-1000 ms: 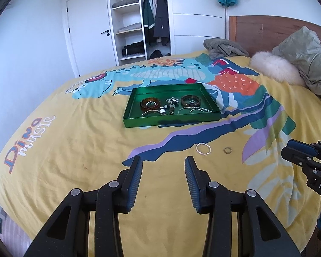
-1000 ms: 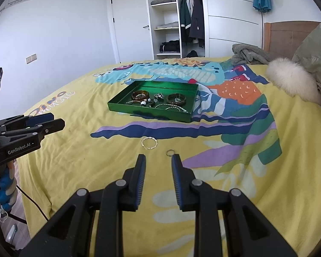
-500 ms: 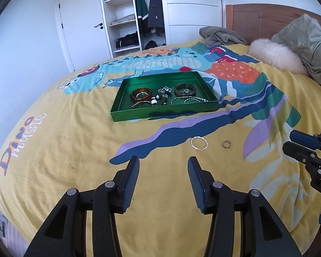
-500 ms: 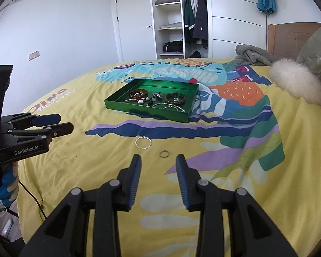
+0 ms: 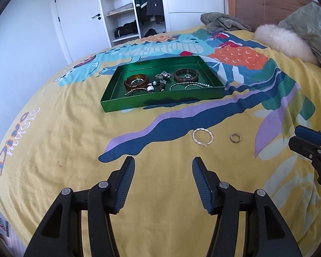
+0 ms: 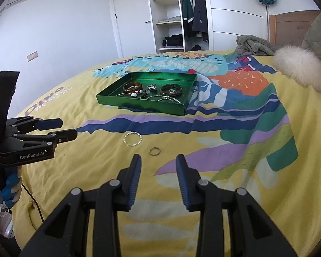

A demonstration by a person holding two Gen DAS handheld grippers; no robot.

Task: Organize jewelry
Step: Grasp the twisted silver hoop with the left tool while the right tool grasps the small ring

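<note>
While both grippers gape empty — twisted hoop [image 5: 202, 137], ring [image 6: 154, 151] on bedspread [image 5: 53, 141].

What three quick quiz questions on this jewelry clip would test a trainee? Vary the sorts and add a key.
1. True or false: the twisted silver hoop lies inside the green tray.
2. Which piece lies nearest ahead of the right gripper: A the hoop, B the small ring, C an amber bangle?
3. Fill in: the left gripper holds ____.

Key: 1 false, it lies on the bedspread; 2 B; 3 nothing, its jaws stand open.
</note>
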